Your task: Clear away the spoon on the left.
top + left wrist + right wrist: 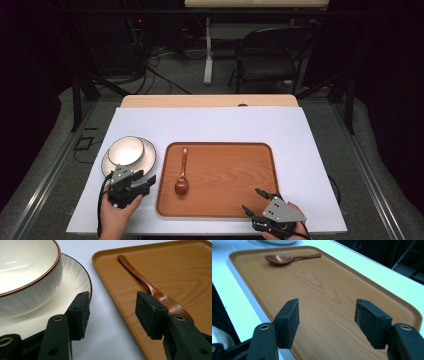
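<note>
So far only the wooden spoon [182, 175] lies on the tray [235, 200], toward its 9 o'clock side; by my reading, the bowl [125, 150] and the plate [148, 156] under it remain to be moved, off the tray at 9 o'clock on the desk [300, 145]. Nearest, the right tool [260, 201] hangs over the tray's 5 o'clock corner, jaws spread, gripping nothing. Farther on, the left tool [148, 184] sits between plate and tray, jaws wide apart, holding nothing.

The left gripper view's edge cuts off the bowl [25, 277] and the plate [72, 277].
</note>
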The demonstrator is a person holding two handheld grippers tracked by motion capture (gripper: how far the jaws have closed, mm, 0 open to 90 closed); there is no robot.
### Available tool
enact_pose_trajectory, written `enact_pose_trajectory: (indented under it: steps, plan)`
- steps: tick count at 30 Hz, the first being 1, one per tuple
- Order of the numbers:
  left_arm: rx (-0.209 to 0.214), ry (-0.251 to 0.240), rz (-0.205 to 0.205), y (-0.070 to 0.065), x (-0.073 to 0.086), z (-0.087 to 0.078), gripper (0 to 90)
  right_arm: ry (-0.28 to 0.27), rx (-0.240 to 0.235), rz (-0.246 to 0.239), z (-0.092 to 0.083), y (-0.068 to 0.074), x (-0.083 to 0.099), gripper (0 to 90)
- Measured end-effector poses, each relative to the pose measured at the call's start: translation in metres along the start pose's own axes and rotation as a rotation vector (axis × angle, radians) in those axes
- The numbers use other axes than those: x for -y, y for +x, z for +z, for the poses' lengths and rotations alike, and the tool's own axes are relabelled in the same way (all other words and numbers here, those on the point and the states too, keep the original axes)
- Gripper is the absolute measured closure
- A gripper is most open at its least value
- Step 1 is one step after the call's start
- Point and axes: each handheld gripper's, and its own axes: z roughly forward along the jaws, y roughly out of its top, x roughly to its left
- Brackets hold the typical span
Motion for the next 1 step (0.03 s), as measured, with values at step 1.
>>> enact_pose_trajectory:
  steps: [1]
  plan:
    - [0.001, -0.001, -0.007, 0.0007, -0.0001, -0.0001, 45.4, 0.009, 0.002, -0.020, 0.0013, 0.0007, 0.0001, 36.3]
